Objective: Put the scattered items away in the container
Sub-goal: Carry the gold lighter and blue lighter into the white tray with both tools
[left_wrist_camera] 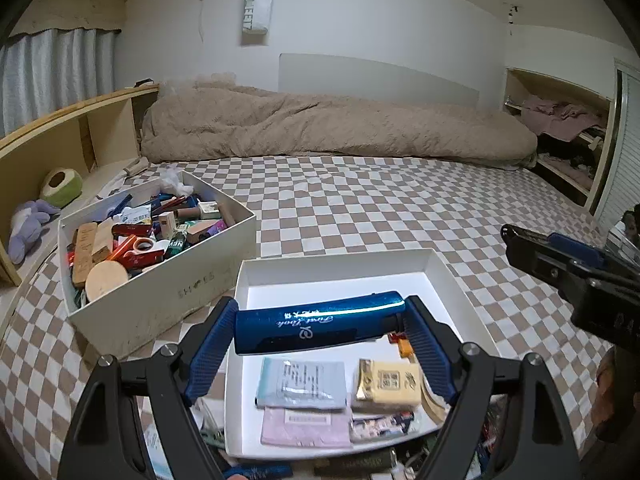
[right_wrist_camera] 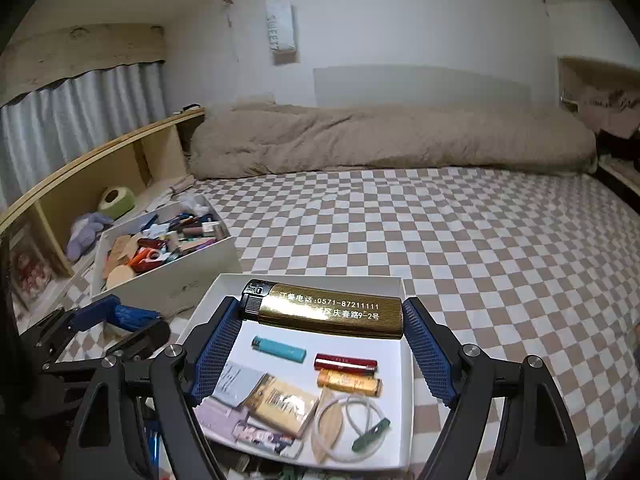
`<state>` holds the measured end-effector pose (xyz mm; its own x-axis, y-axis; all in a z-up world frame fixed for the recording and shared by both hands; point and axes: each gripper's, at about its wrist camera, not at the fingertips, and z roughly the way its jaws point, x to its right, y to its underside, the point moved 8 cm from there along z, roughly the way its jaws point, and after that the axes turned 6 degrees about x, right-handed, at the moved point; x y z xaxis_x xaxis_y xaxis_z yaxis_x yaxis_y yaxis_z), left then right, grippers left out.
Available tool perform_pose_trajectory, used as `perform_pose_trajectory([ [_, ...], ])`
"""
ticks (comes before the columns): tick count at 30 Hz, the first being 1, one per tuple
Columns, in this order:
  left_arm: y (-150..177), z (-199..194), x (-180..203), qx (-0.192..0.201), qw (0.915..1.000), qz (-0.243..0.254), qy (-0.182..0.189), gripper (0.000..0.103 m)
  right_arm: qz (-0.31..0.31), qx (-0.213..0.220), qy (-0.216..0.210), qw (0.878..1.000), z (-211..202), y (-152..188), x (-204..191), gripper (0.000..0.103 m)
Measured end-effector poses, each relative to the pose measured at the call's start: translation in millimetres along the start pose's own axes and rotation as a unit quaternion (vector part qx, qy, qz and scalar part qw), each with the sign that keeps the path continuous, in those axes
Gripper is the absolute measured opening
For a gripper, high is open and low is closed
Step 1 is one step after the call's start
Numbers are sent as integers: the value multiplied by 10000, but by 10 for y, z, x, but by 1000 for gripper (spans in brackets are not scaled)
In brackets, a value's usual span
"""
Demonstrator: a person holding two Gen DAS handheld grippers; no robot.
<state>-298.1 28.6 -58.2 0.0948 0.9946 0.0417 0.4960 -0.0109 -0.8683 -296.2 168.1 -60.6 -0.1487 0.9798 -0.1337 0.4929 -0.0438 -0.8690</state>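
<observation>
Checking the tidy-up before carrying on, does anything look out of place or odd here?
Nothing spilled or damaged. The oddity: both held items, a blue lighter and a gold lighter, look giant beside the small lighters in the white tray.

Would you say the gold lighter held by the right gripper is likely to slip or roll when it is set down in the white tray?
The gold lighter looks rigid and ribbed, so the pads probably hold it firmly. It is gripped end to end by the right gripper, so it might pivot if bumped. Its body looks flattish, so in the white tray it should probably lie still rather than roll.
</observation>
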Motion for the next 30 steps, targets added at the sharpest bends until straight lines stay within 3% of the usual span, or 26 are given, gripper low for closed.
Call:
perform_pose_trajectory([
  [4, 43, 264, -68, -225, 9997, -23, -32, 83, 5, -291, -1, 9996, 298, 50, 31, 82],
  [14, 574, 925, -115, -1276, 9916, -220, 42, 83, -59, -1394, 7, 9902, 1147, 554, 49, 82],
  [30, 851, 1346, 88, -1738, 9846, -106, 155, 83, 288, -2105, 63, 9772, 1760, 886, 247, 82],
])
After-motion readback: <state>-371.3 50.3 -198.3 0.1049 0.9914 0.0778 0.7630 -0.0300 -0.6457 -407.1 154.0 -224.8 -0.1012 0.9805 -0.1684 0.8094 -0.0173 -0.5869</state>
